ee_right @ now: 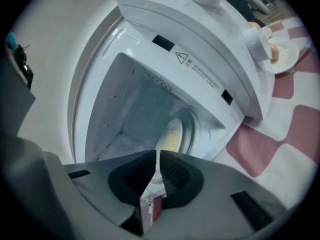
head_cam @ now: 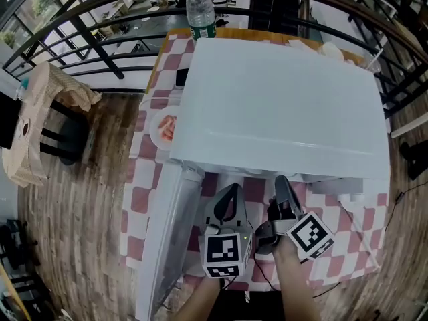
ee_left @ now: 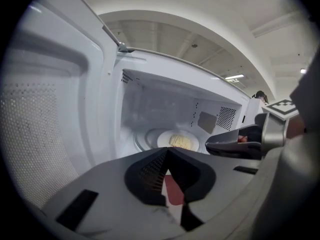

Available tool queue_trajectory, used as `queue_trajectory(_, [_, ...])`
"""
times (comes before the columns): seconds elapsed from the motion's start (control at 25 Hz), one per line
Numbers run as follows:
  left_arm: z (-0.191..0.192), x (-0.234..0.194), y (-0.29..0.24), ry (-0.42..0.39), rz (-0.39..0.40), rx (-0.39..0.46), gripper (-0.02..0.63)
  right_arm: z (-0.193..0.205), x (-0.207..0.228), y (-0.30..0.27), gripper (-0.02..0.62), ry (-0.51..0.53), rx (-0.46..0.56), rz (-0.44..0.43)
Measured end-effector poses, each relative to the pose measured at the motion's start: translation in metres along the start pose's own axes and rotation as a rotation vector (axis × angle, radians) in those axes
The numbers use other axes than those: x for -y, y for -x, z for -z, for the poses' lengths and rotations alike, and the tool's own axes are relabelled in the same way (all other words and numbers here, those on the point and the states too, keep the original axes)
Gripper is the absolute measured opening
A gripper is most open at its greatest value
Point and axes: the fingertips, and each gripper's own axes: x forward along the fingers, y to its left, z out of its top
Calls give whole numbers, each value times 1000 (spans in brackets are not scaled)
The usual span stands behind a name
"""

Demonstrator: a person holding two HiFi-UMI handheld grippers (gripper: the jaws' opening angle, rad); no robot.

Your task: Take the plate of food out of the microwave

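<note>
The white microwave (head_cam: 281,105) stands on a checked table with its door (head_cam: 164,233) swung open to the left. Inside, on the glass turntable, sits a white plate (ee_left: 162,140) with pale yellow food (ee_left: 181,142); the right gripper view also shows this plate (ee_right: 172,136). Both grippers hover just in front of the opening, apart from the plate. My left gripper (head_cam: 231,191) (ee_left: 167,151) is shut and empty. To its right my right gripper (head_cam: 281,180) (ee_right: 158,154) has its jaws together with nothing between them.
A small plate of pinkish food (head_cam: 165,129) lies on the red-and-white cloth (head_cam: 348,246) left of the microwave. A water bottle (head_cam: 199,9) stands behind it. A chair with a paper bag (head_cam: 40,122) is off to the left, and a dark railing runs behind.
</note>
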Motion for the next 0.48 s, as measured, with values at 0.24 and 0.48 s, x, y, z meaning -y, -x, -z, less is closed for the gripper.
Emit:
queue_trajectory(0.24, [0,-5,5,-5,-34,-3,28,3,20,3,49,-108,-25,127])
queue_trajectory(0.48, [0,-4,8,-5,-53,-1,28,2,16,-7,115,-132,-30,76])
